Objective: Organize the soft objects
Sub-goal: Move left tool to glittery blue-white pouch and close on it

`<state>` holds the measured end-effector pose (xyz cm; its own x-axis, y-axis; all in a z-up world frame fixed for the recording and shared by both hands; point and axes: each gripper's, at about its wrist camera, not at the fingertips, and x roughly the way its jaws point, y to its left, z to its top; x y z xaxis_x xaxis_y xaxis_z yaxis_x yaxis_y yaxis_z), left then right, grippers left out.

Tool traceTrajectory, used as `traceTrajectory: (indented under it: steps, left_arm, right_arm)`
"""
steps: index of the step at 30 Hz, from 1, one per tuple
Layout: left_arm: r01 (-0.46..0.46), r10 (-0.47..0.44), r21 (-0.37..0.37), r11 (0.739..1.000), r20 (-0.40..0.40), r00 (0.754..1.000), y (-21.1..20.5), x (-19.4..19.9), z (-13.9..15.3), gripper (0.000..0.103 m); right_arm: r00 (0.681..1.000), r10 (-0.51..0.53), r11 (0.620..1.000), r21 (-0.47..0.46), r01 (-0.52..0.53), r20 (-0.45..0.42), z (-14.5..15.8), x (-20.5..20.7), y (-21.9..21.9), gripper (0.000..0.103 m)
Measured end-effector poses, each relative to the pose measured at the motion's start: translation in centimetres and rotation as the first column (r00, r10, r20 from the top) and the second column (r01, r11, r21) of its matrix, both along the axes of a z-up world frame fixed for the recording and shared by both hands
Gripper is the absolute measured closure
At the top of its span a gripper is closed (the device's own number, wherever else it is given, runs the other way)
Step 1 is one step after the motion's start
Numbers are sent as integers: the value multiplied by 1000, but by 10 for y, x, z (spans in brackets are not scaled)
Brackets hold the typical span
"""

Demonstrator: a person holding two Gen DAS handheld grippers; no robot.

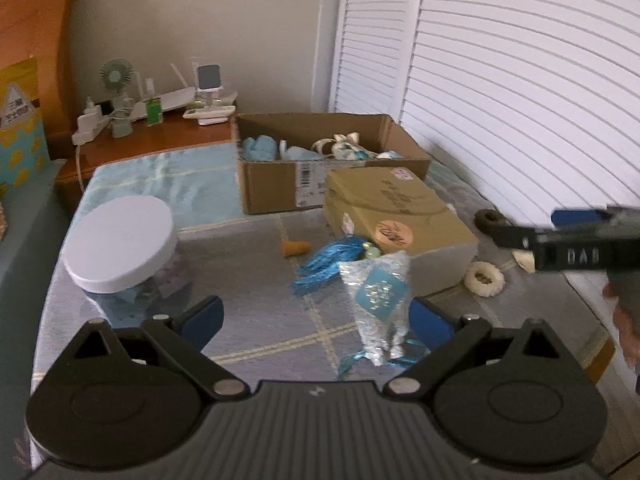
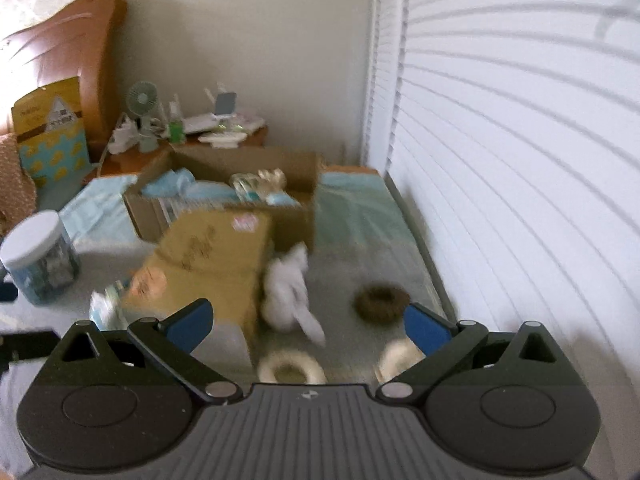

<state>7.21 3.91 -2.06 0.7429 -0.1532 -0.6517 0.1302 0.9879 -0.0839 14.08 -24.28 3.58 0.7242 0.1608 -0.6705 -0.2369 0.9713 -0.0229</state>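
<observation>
My left gripper (image 1: 316, 316) is open and empty above the bed, just behind a clear crinkly bag with a blue tag (image 1: 378, 300). Blue tinsel (image 1: 328, 264) and an orange piece (image 1: 295, 248) lie beyond it. My right gripper (image 2: 310, 320) is open and empty, over a white fluffy item (image 2: 290, 288), a brown ring (image 2: 380, 298) and two cream rings (image 2: 290, 368) (image 2: 398, 358). The right gripper also shows at the right edge of the left wrist view (image 1: 576, 236). An open cardboard box (image 1: 272, 184) at the back holds blue and cream soft things.
A closed tan box (image 1: 400, 216) lies in front of the open box. A white-lidded jar (image 1: 120, 240) stands on the bed at left. A wooden nightstand (image 1: 180, 136) with a fan and gadgets is behind. White blinds (image 1: 520, 80) line the right side.
</observation>
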Motion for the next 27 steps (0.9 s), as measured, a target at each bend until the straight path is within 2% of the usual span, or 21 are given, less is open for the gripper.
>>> traceTrajectory:
  steps: [6,10,15,18,21,23,25,27]
  left_arm:
    - [21,-21,2,1000,-10,1000,-10,3,-7,3]
    - [21,-21,12,1000,-20,1000,-15,5,-13,3]
    - [45,-45,-1,999,-17,999,-19,8,-19,3]
    - [51,-50,13,999,-13,999,-23,10,-21,4]
    - [50,-50,9,999,-13,999,-26,12,-24,8]
    - [45,-44,5,999,-17,999,-27,14,-26,14]
    - [48,-48,4,999,-16,999,-29,16,-27,26]
    - [53,-53,-6,999,-22,998,-30,18,-28,30]
  right_arm:
    - [997,-51,998,-24,50,-52,-23,-4,-15,0]
    - [995,-60,998,-16,59,-80,-35,0,-18,0]
    - [994,-59,996,-71,52,-97,-49,5,-14,0]
    - [990,-61,996,-68,52,-130,-56,6,-15,0]
    - [986,-57,997,-51,50,-158,-62,6,-17,0]
    - [990,-51,998,-50,45,-130,-63,2,-17,0]
    - [991,-49,998,-46,44,-122,-63,1,-17,0]
    - [992,-43,998,-43,38,-115,-64,0,-18,0]
